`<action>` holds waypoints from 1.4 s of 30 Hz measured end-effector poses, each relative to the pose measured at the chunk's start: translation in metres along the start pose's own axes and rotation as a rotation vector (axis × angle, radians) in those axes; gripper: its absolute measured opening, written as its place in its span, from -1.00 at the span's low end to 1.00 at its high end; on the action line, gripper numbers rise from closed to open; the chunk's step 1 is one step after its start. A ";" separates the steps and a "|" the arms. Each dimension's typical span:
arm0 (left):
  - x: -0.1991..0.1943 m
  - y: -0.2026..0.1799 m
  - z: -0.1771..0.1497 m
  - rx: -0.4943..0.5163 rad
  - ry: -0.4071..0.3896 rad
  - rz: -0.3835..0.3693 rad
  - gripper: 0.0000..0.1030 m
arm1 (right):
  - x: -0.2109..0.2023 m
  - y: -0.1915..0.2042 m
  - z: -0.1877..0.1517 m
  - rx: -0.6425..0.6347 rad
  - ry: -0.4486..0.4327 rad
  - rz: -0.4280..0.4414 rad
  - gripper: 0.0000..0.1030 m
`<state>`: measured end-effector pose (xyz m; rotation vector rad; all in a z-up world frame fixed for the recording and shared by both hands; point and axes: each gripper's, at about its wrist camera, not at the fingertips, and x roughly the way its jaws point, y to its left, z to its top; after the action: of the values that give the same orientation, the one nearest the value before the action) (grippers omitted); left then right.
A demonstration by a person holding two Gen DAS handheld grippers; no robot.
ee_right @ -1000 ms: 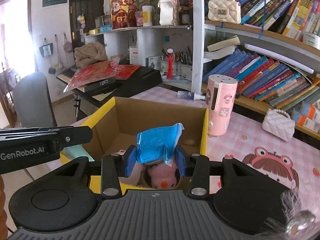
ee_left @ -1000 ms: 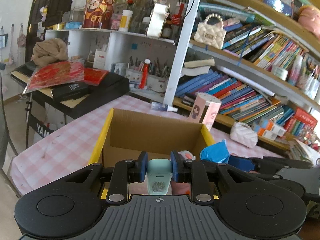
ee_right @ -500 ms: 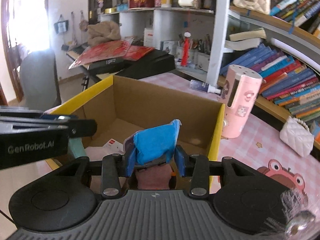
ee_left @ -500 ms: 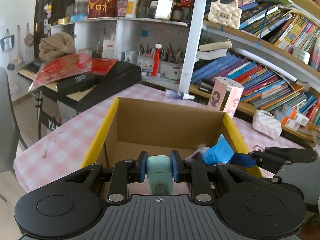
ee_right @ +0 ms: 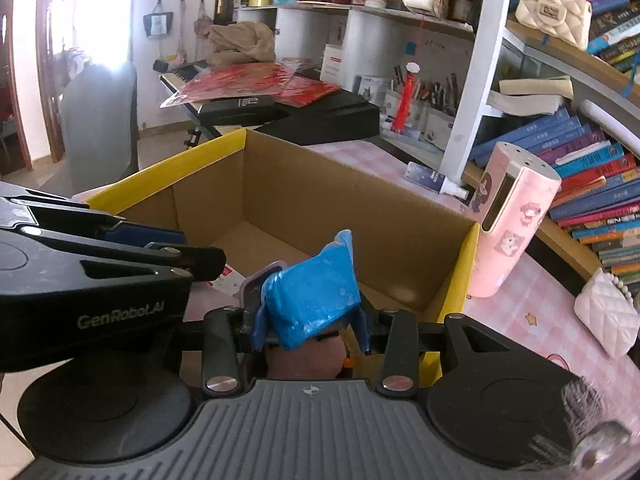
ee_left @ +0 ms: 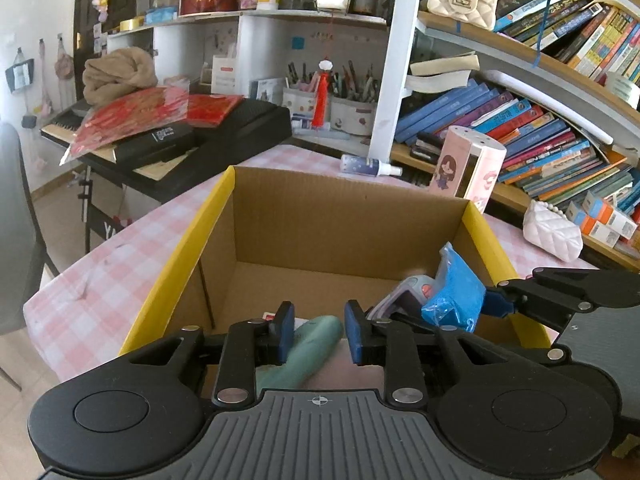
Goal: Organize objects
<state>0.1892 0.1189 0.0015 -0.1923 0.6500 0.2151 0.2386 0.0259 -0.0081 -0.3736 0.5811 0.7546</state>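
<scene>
Left wrist, pink checked tablecloth (ee_left: 120, 264), bookshelves (ee_left: 532, 120)

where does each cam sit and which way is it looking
Left wrist: on the left gripper, looking down into the cardboard box; its open fingers flank a tilted mint object.
Right wrist: on the right gripper, same direction; its jaws clamp a blue packet.
Shared: the box, pink canister, bookshelf, each other's gripper.

Crammed bookshelves (ee_left: 532, 120) right; white shelving (ee_left: 224, 36); keyboard piano (ee_right: 188, 74); bright window light left.
</scene>
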 end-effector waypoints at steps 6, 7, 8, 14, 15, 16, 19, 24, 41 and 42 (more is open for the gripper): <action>-0.018 -0.004 0.001 0.007 -0.087 0.012 0.35 | -0.002 -0.005 -0.001 0.013 -0.009 -0.015 0.17; -0.021 -0.004 0.002 0.008 -0.098 0.013 0.41 | -0.005 -0.005 -0.001 0.016 -0.016 -0.021 0.24; -0.025 -0.004 0.003 0.007 -0.112 0.015 0.46 | -0.007 -0.006 -0.002 0.021 -0.023 -0.027 0.39; -0.046 0.002 0.004 -0.030 -0.158 0.017 0.70 | -0.028 -0.005 -0.004 0.044 -0.062 -0.070 0.60; -0.049 0.003 0.004 -0.036 -0.162 0.015 0.70 | -0.033 -0.004 -0.005 0.046 -0.071 -0.083 0.61; -0.053 0.004 0.003 -0.039 -0.168 0.013 0.72 | -0.038 -0.003 -0.005 0.050 -0.080 -0.097 0.62; -0.067 0.006 -0.001 -0.041 -0.186 0.012 0.85 | -0.054 -0.001 -0.008 0.073 -0.099 -0.140 0.68; -0.087 0.007 -0.011 -0.005 -0.210 0.001 0.94 | -0.081 0.006 -0.017 0.107 -0.116 -0.217 0.88; -0.153 0.035 -0.075 0.018 -0.152 -0.021 1.00 | -0.161 0.058 -0.084 0.413 -0.049 -0.439 1.00; -0.158 0.037 -0.080 0.017 -0.146 -0.021 1.00 | -0.165 0.062 -0.088 0.428 -0.043 -0.452 1.00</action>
<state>0.0109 0.1130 0.0325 -0.1651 0.5041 0.2010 0.0651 -0.0649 0.0176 -0.0831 0.5736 0.1929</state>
